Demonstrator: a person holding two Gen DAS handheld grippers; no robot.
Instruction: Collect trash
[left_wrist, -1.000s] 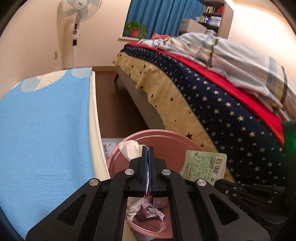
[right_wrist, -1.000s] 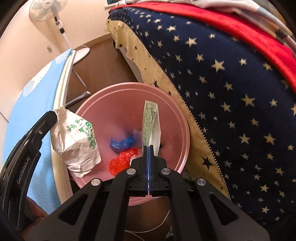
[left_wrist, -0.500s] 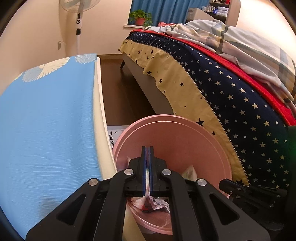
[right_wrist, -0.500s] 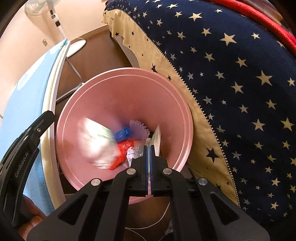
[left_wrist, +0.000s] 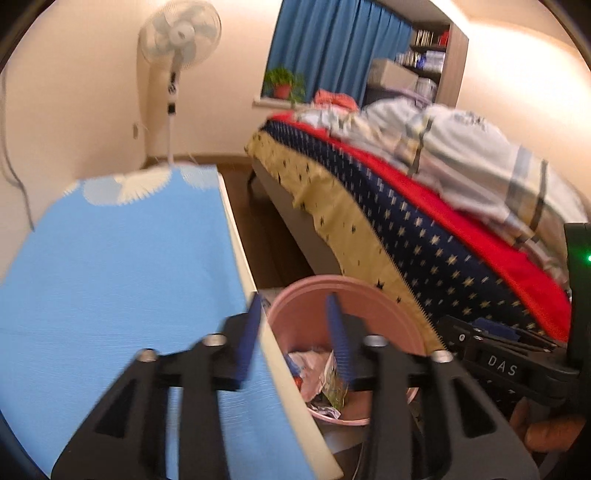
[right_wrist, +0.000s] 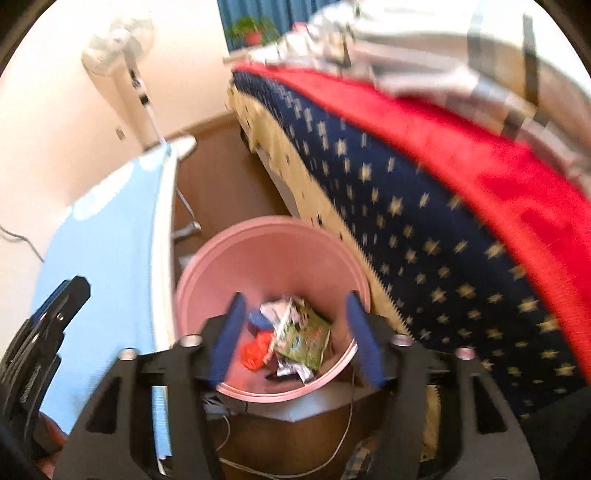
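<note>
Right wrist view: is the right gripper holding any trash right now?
No. The right gripper is open with nothing between its fingers, and the green wrapper lies inside the pink bin.

Left claw (left_wrist: 293, 336) was spread wide, blue pads apart, holding nothing; right claw (right_wrist: 295, 338) likewise spread wide and empty.

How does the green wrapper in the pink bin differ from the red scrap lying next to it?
The green wrapper is a larger, printed packet lying fairly flat on top of the pile; the red scrap is smaller, plain and bunched up. The green wrapper lies toward the bed side of the pink bin, the red scrap toward the blue-topped table side. Both lie loose inside the bin, gripped by neither gripper.
</note>
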